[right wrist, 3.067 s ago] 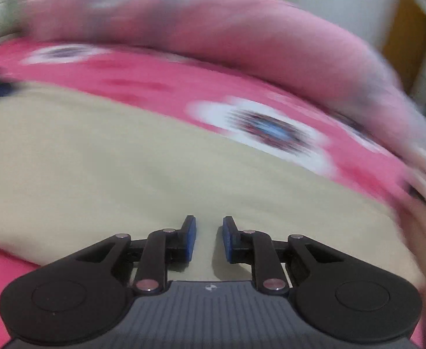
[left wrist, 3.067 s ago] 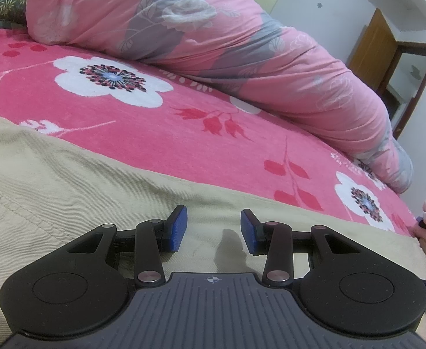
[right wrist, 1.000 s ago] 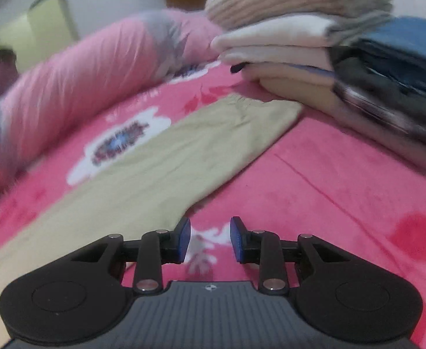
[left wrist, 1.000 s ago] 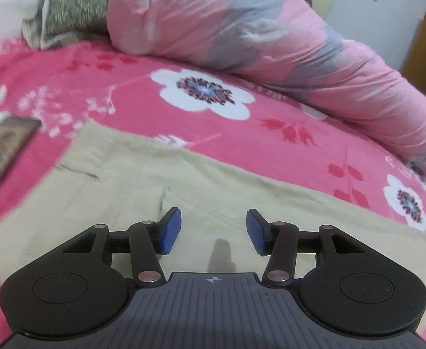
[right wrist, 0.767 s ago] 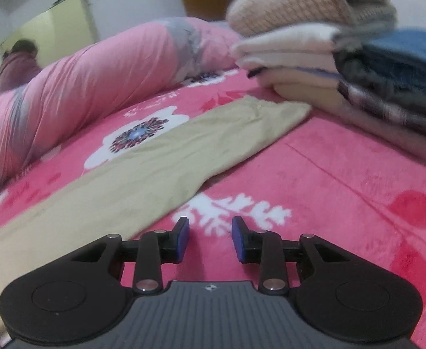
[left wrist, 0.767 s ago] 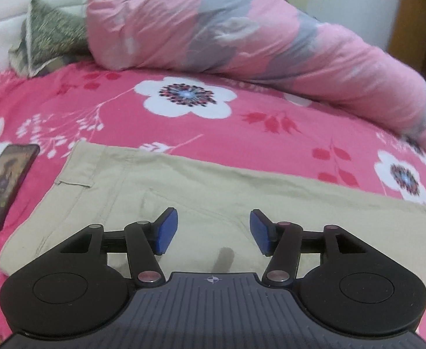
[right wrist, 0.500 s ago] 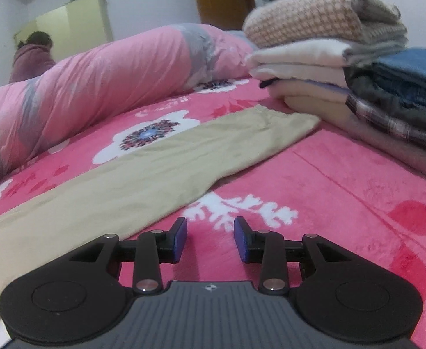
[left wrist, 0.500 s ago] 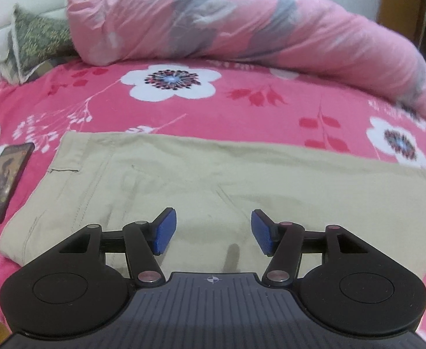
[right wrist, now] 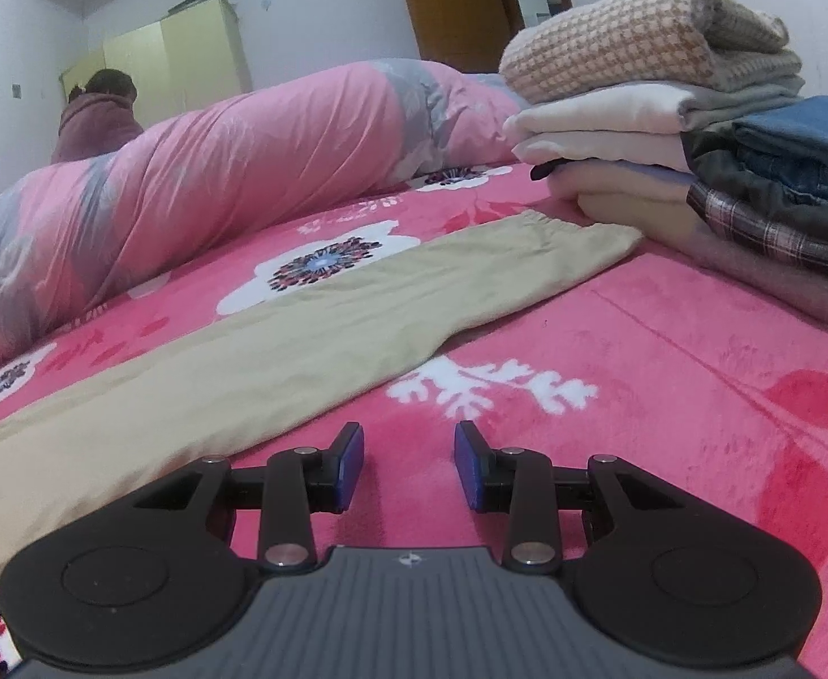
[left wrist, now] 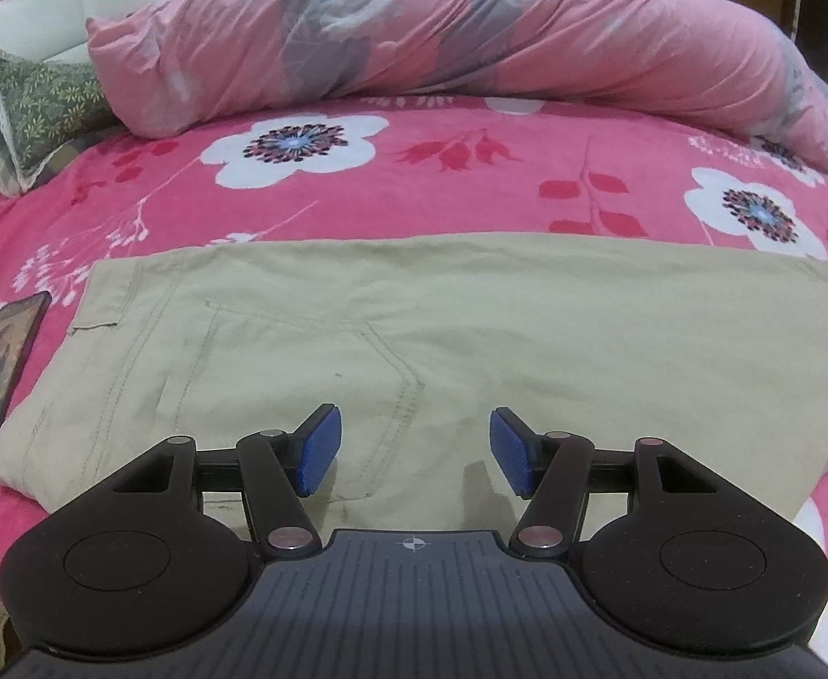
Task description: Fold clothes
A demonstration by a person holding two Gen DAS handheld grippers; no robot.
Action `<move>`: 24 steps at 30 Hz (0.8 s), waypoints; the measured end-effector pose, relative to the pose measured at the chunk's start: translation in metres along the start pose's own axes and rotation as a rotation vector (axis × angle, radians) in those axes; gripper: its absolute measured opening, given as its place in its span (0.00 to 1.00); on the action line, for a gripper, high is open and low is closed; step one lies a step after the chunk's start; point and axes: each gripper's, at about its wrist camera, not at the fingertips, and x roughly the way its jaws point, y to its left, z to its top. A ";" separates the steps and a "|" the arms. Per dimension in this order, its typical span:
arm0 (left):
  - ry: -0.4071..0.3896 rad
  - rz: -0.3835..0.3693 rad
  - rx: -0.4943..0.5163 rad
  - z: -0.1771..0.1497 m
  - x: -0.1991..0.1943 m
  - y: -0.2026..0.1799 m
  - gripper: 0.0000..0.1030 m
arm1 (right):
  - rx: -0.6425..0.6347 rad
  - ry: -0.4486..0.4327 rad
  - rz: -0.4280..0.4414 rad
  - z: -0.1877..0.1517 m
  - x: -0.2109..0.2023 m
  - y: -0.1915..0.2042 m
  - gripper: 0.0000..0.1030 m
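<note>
Our long beige cotton trousers (left wrist: pixel 470 328) lie flat on the pink floral blanket (left wrist: pixel 470 181), long axis left to right. Our left gripper (left wrist: pixel 414 452) hovers over the waist end, jaws wide, empty; our right gripper (right wrist: pixel 408 467), half-open and empty, sits beside the leg, cuff (right wrist: pixel 572 237) far ahead.

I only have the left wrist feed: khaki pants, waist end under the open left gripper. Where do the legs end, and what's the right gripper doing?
Observer: The pants run to an elastic cuff just short of a stack of folded clothes.
Operator: Right gripper on fabric?
Observer: No. The right gripper is open over bare pink blanket, beside the leg's near edge.
Operator: Anything else on that side?
Observer: A person in a maroon top sits beyond the rolled quilt.
</note>
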 end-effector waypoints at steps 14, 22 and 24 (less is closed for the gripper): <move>-0.006 0.012 0.048 0.006 0.000 -0.022 0.58 | -0.347 -0.086 0.256 0.018 -0.017 0.106 0.36; -0.024 -0.043 0.044 0.006 0.011 -0.035 0.60 | -0.507 -0.069 0.307 -0.011 0.008 0.171 0.36; -0.040 -0.055 0.055 0.004 0.017 -0.042 0.62 | -0.478 -0.041 0.276 -0.013 0.023 0.172 0.36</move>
